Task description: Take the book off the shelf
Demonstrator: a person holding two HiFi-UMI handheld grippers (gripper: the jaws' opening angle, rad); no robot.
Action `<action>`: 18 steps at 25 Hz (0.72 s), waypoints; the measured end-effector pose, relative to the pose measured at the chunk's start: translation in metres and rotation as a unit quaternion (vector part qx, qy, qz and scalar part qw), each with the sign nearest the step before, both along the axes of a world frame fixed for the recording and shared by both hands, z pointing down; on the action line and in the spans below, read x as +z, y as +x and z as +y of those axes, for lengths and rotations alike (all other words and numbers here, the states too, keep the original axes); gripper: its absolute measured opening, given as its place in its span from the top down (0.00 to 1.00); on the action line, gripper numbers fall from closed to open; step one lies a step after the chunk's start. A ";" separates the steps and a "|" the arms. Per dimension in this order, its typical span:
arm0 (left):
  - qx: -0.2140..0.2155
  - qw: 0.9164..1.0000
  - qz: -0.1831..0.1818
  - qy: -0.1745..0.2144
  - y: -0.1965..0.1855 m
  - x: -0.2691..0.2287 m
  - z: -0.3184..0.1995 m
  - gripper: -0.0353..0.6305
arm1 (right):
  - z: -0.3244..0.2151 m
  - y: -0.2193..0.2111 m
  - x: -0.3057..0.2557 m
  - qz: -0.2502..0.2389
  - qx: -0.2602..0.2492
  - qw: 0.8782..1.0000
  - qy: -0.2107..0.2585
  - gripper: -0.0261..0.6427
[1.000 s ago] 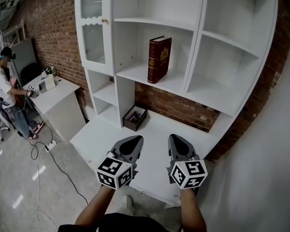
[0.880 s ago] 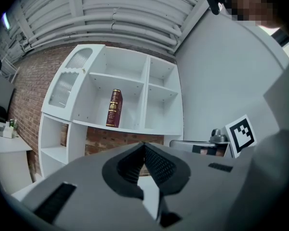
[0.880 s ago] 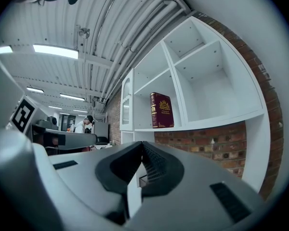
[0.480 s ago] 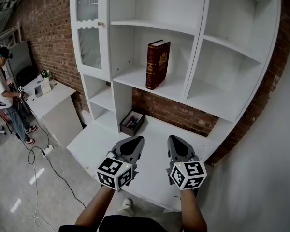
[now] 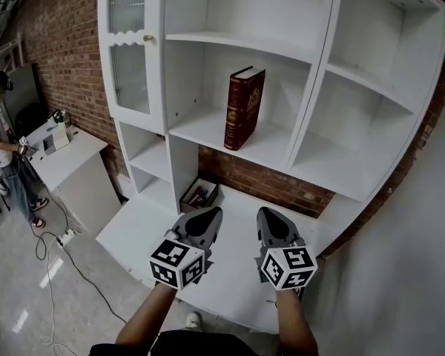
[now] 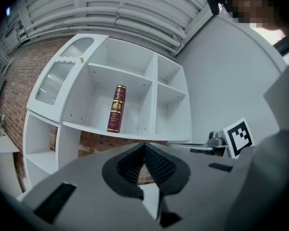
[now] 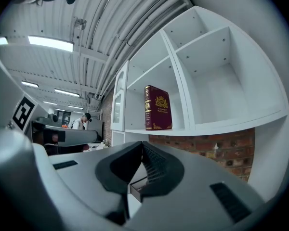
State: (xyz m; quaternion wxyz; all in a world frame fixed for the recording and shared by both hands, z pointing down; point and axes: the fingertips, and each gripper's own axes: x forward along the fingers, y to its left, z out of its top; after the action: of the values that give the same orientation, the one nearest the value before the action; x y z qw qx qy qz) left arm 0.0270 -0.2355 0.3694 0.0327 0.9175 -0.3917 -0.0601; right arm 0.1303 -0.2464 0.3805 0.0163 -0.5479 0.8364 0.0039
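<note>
A dark red book (image 5: 244, 108) with gold print stands upright, leaning slightly, on the middle shelf of a white shelf unit (image 5: 208, 128). It also shows in the left gripper view as the book (image 6: 116, 109) and in the right gripper view as the book (image 7: 157, 108). My left gripper (image 5: 206, 215) and right gripper (image 5: 268, 213) hover side by side above the white desk surface, well below and short of the book. Both are shut with nothing between the jaws.
A small dark open box (image 5: 199, 195) with items sits on the white desk (image 5: 133, 225) under the shelves. A glass-front cabinet door (image 5: 130, 47) is at the upper left. A person (image 5: 1, 147) stands at a white counter (image 5: 67, 158) far left. Cables lie on the floor.
The view has shifted closer to and rightward along the shelf unit; the book sits slightly higher and more central. Both grippers keep the same place in the view, still shut.
</note>
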 end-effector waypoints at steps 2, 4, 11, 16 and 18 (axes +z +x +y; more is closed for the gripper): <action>0.006 1.000 0.001 0.001 0.000 -0.003 -0.011 0.94 | -0.010 0.000 -0.002 0.000 0.005 1.000 0.000 0.93; 0.013 1.000 0.002 0.005 -0.001 -0.006 -0.021 0.94 | -0.019 -0.001 -0.003 0.000 0.010 1.000 0.001 0.93; 0.036 0.999 0.000 0.007 -0.006 -0.010 -0.052 0.94 | -0.049 -0.009 -0.009 -0.005 0.035 0.999 0.008 0.93; 0.053 0.998 -0.008 0.016 -0.013 -0.021 -0.070 0.94 | -0.070 -0.016 -0.016 -0.016 0.049 0.999 0.011 0.93; 0.059 0.998 -0.008 0.019 -0.016 -0.023 -0.077 0.94 | -0.077 -0.019 -0.018 -0.019 0.056 0.998 0.013 0.93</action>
State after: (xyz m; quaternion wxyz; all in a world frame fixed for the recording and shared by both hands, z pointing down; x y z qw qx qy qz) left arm 0.0108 -0.3123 0.3461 0.0159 0.9400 -0.3360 -0.0577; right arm 0.1112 -0.3234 0.3625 0.0393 -0.5935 0.8038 0.0053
